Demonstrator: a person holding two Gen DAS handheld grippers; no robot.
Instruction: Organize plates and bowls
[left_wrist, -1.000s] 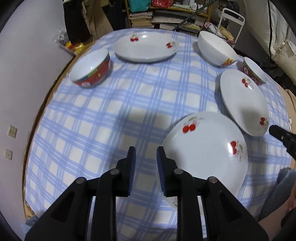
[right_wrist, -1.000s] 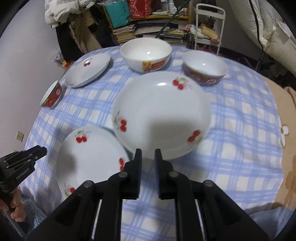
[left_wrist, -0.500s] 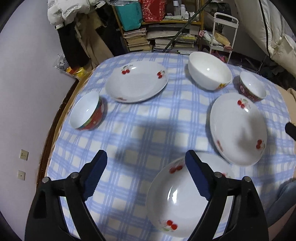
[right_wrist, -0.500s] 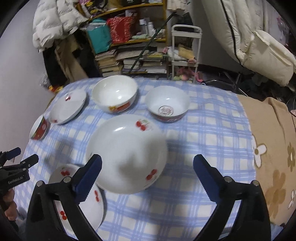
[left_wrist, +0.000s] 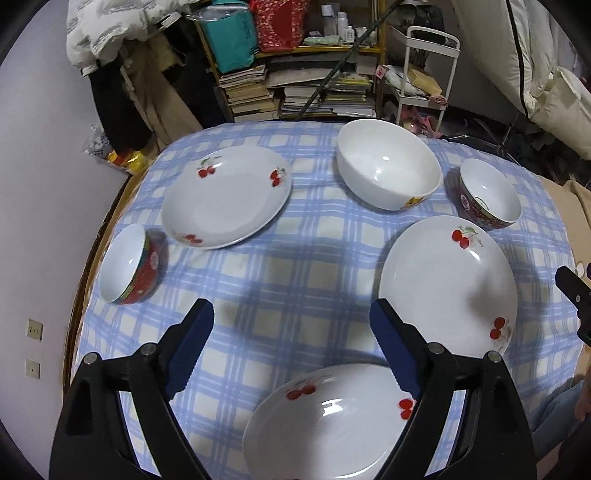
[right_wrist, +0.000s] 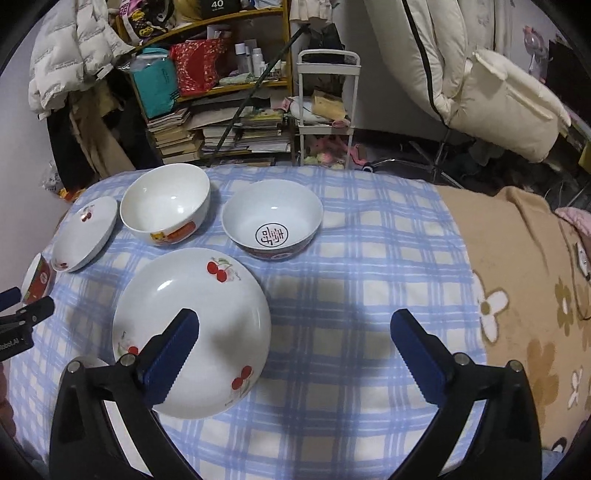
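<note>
Covering the tabletop (left_wrist: 295, 280) is a blue checked cloth (right_wrist: 354, 280) bearing three cherry plates (left_wrist: 447, 284) and three bowls (left_wrist: 388, 170), all apart. Both left tongs (left_wrist: 291, 350) and right tongs (right_wrist: 295, 354) hover spread wide, pinching nothing. Beyond stand a shelf (right_wrist: 229, 85) of stacked books, a white cart (right_wrist: 327, 107) and hanging coats (right_wrist: 461, 66).

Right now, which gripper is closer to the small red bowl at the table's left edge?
Left. The left gripper hovers just beside the small red bowl; the right gripper is farther across the table.
</note>
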